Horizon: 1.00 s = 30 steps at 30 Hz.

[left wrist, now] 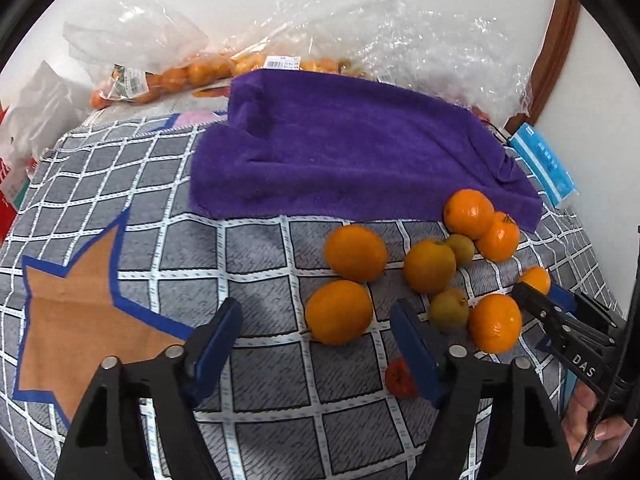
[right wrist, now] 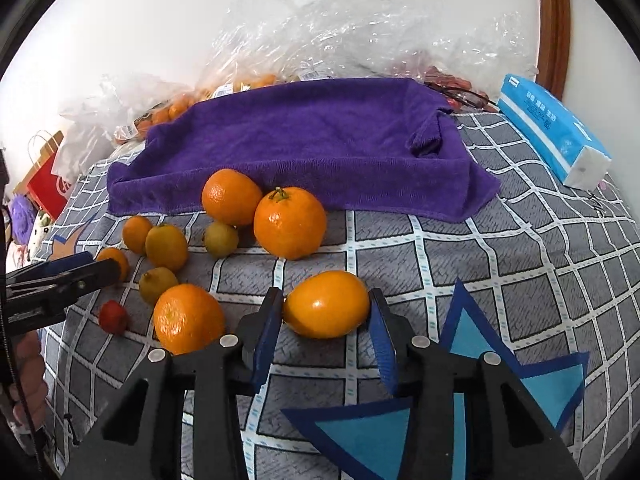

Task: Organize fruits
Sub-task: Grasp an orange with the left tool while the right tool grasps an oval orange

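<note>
Oval glossy orange fruit lying between the blue-padded fingers of the right gripper, on the grey checked cloth.
Long axis roughly crosswise, one end toward each pad; left pad touching it, right pad right at its other end, contact there not clear. Left gripper spread wide, nothing pinched, a round orange sitting just beyond the gap. Loose cluster of oranges, small greenish-yellow fruits and one small red fruit nearby. Behind, folded purple towel, nothing on it. Further back, clear plastic bags holding more small oranges. Blue tissue pack at right.
</note>
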{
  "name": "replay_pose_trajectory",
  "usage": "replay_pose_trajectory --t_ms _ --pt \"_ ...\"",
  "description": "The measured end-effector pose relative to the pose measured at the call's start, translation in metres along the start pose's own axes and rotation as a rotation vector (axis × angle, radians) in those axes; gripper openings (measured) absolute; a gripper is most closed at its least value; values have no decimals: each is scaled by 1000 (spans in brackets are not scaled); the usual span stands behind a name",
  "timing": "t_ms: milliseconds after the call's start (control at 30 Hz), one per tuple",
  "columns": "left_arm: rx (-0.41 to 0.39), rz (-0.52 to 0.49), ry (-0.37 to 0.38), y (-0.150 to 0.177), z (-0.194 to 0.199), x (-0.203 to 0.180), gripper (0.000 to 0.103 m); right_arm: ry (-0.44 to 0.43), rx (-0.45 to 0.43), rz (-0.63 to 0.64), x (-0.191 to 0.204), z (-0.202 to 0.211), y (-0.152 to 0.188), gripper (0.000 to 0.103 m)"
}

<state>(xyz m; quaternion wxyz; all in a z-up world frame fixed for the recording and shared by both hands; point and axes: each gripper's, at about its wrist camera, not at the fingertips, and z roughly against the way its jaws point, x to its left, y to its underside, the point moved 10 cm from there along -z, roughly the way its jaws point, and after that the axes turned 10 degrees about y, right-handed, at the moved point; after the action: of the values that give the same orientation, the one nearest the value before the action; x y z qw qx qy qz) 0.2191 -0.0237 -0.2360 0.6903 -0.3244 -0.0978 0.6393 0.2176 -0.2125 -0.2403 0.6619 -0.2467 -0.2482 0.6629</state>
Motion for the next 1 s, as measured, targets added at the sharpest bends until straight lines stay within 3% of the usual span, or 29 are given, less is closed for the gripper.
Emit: replay_pose_trajectory --t_ms 67,133,200,567,633,833,1000 --pt "4 -2 -6 1 -3 -1 58 4 6 10 1 0 0 42" --pt "6 -25 -8 1 -4 -4 41 12 7 28 3 1 1 42" --pt "14 -46 -3 2 -4 -7 35 7 6 29 2 4 3 42" --pt "-31 48 -62 -6 22 3 33 -21 -23 23 -12 30 -6 42" --pt "-42 62 -71 -8 27 1 19 -19 -29 24 -16 34 -8 42" --pt "-44 81 -75 -9 30 -5 19 -32 -57 35 -20 51 -17 42" --pt "-55 89 -57 -7 30 -2 22 -33 -31 30 -19 42 -7 42"
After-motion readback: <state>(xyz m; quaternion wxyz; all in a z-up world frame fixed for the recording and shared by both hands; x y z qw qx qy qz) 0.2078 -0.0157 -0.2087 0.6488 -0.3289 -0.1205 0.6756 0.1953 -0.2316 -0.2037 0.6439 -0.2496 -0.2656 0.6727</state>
